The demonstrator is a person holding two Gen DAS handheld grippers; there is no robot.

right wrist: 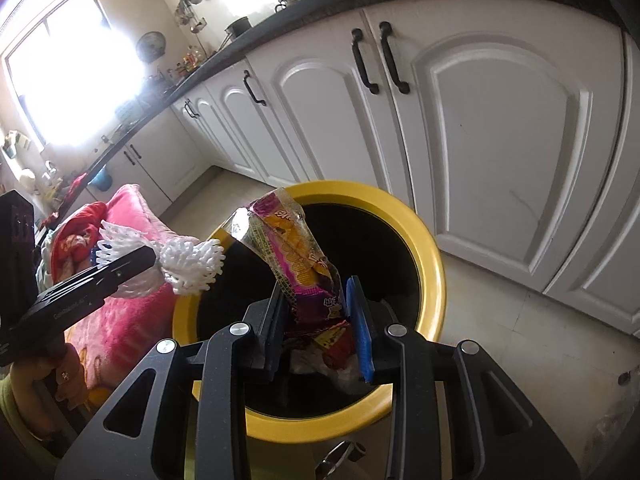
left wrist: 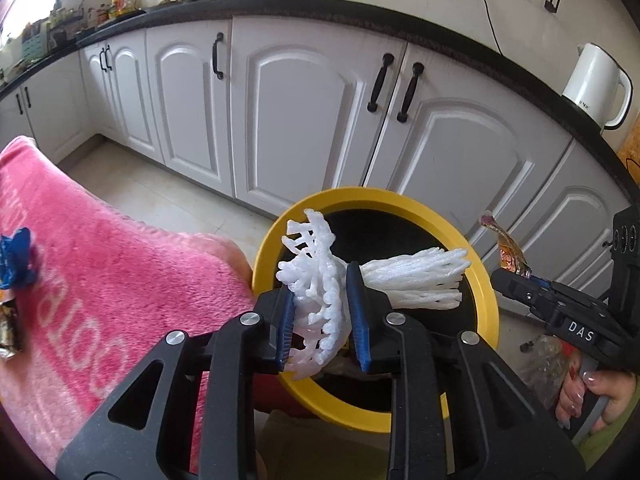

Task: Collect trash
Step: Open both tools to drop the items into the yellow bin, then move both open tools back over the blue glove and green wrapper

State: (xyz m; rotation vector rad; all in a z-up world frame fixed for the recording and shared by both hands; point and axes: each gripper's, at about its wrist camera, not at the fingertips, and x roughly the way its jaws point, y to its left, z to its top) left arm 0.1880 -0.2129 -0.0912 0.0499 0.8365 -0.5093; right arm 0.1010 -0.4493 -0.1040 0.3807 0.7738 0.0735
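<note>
Nearest the lens in the left wrist view, the left gripper (left wrist: 324, 312) is closed on a white foam fruit net (left wrist: 320, 280), pinched at its middle between the blue pads (left wrist: 362, 320) so that one frayed end rises toward 11 o'clock and the other fans out toward 2 o'clock over the dark mouth of the yellow-rimmed bin (left wrist: 486, 292). At 3 o'clock the right gripper (left wrist: 516, 276) grips a crinkled snack wrapper (left wrist: 508, 248); in its own view that wrapper (right wrist: 304, 264) stands up between nearly closed jaws, directly above the bin opening (right wrist: 434, 280). A pink towel (left wrist: 100, 260) lies at 9 o'clock, carrying a blue scrap (left wrist: 16, 258) (probably further trash, though too small to tell). Both items appear ready for release. For a clean drop, each gripper should be centred over the black opening rather than the rim, then opened fully; the light net may cling to the ridged pads, so a slight downward tilt would help it fall.
</note>
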